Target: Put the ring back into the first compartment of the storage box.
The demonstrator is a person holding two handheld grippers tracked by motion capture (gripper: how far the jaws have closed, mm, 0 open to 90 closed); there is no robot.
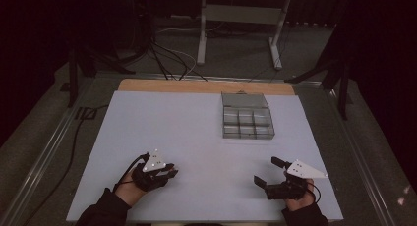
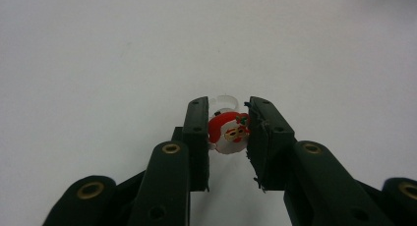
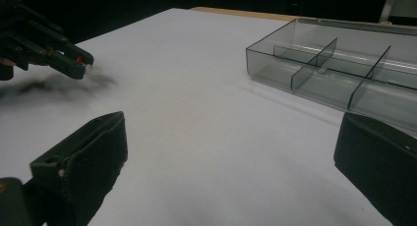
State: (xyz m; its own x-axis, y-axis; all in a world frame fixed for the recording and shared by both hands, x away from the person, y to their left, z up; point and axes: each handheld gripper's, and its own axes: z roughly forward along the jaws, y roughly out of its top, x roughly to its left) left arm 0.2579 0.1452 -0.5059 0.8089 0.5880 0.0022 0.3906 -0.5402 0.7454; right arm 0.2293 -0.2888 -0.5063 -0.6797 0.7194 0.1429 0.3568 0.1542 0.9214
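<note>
Left gripper (image 2: 228, 132) fingers clenched on Santa ring (image 2: 229, 132), near desk (image 1: 196, 132) front edge. Right gripper (image 3: 231, 162) fingers released, nothing between. Divided box (image 1: 247, 122) toward back edge.

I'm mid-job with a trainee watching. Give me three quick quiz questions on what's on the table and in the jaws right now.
1. True or false: the left gripper holds a small Santa ring between its jaws.
2. How do the right gripper's jaws stand: A) wide apart with nothing between them, B) shut on the box, C) shut on a ring?
3. What clear container sits at the far right of the white table, and is its lid open?

Key:
1. True; the pads press on it from both sides.
2. A.
3. The compartment box, divided into sections, lid open.
</note>
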